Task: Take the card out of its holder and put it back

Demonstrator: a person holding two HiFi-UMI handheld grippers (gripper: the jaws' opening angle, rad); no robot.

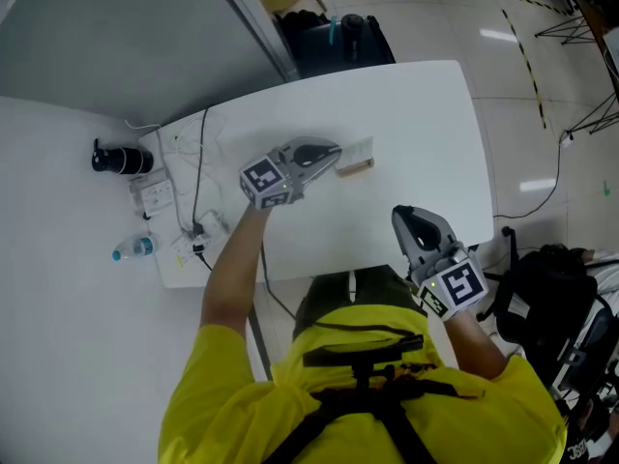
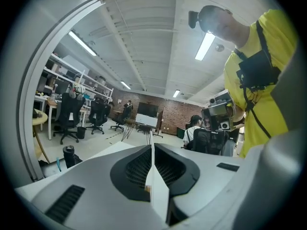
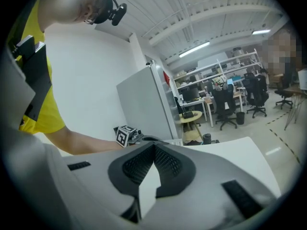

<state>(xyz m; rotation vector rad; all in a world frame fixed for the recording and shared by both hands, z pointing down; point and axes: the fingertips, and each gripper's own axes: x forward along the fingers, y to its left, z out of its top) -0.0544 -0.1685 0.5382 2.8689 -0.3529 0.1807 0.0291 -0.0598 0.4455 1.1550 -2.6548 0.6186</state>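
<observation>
A small wooden card holder (image 1: 355, 167) lies on the white table (image 1: 426, 114), with a pale card (image 1: 358, 150) along its far side. My left gripper (image 1: 336, 153) reaches in from the left, its tips at the card's left end. In the left gripper view its jaws (image 2: 152, 150) are closed, with a thin white sheet, the card (image 2: 156, 186), running between them. I cannot tell whether the card's lower edge sits in the slot. My right gripper (image 1: 399, 216) hovers near the table's front edge, away from the holder. It is shut and empty (image 3: 154, 150).
On the table's left end lie a power strip (image 1: 155, 196), cables (image 1: 200, 162), a black cylinder (image 1: 121, 159) and a small water bottle (image 1: 133, 249). A black bag (image 1: 338, 37) stands on the floor behind the table. A black chair (image 1: 546, 298) is at my right.
</observation>
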